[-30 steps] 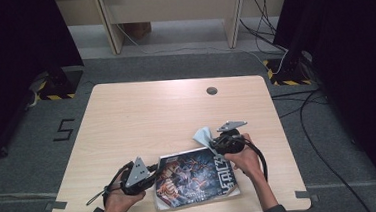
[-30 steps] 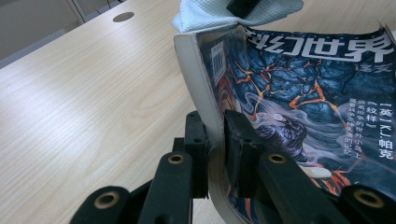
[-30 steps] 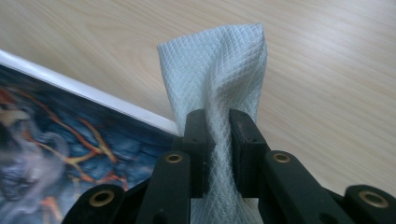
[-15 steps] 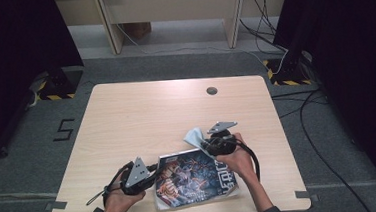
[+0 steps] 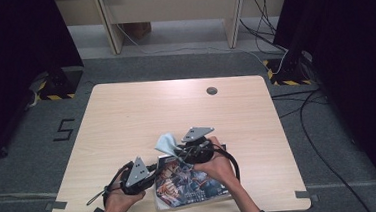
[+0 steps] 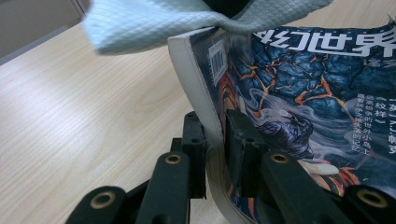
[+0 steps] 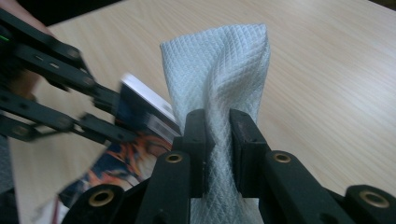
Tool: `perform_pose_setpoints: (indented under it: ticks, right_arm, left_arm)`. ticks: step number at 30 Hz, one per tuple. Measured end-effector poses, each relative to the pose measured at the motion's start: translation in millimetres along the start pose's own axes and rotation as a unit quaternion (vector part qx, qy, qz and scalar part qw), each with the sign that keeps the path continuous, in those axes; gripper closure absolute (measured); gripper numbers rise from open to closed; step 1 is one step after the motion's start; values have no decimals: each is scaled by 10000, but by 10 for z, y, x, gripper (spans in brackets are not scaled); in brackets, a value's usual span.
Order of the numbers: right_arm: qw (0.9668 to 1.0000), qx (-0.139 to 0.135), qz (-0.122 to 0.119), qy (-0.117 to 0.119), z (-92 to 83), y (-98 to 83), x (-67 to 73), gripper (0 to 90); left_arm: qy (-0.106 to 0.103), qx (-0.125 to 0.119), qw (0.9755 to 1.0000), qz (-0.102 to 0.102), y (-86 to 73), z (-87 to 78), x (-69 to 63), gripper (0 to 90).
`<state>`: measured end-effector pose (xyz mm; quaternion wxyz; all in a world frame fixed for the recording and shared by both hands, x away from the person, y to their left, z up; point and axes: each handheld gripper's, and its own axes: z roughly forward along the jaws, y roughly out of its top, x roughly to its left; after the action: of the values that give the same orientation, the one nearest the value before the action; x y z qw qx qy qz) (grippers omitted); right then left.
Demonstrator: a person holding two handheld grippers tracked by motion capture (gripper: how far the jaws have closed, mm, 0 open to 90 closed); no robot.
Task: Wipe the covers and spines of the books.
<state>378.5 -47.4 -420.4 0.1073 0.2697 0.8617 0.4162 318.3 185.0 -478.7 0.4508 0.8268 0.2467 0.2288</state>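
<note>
A magazine (image 5: 191, 186) with a dark blue and orange cover lies near the table's front edge. My left gripper (image 5: 153, 174) is shut on its left edge, and the left gripper view has the pads pinching the magazine (image 6: 280, 93) at its spine, with the edge lifted off the wood. My right gripper (image 5: 176, 149) is shut on a pale blue waffle-weave cloth (image 5: 167, 143), which it holds above the magazine's upper left corner. In the right gripper view the cloth (image 7: 219, 84) stands up twisted between the jaws, with the left gripper (image 7: 122, 119) and the magazine (image 7: 135, 154) behind it.
The light wooden table (image 5: 141, 114) has a round cable hole (image 5: 212, 91) at the back right. Cables trail on the grey floor at the right. Desk legs stand beyond the table's far edge.
My right gripper has carried the cloth leftward and a little up, from the magazine's upper right to above its upper left corner. The left gripper has kept its hold and place.
</note>
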Motion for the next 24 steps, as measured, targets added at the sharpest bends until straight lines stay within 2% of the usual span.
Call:
perform_pose_setpoints:
  ticks: [4,7,10,13,15,17,19,21,24]
  right_arm:
    - [9998,-116,-121,143,38,84,128,783]
    - [9995,-97,-293,70,14,103,188,783]
    - [9997,-72,-237,-46,11,82,125,783]
    - [9999,22,-46,-87,15,14,7,783]
    - [9999,27,77,-96,8,0,0,785]
    - [9998,37,-88,-157,13,29,44,784]
    - [9999,-102,-101,14,23,73,124,784]
    - [9995,-110,-307,-50,22,112,228,783]
    - [9991,-194,-372,30,12,153,305,782]
  left_arm:
    - [-1,-2,10000,-2,-2,0,-1,780]
    - [-10,-28,10000,40,8,-6,-8,781]
    - [-6,-4,10000,-4,3,5,-2,777]
    - [-11,0,10000,-45,-5,10,12,776]
    - [3,15,10000,-35,-3,7,8,776]
    - [7,-11,10000,-35,-2,3,5,776]
    - [21,-33,10000,13,6,9,-5,777]
    - [34,-38,10000,69,9,13,-15,778]
    - [49,-47,9999,120,24,9,-28,779]
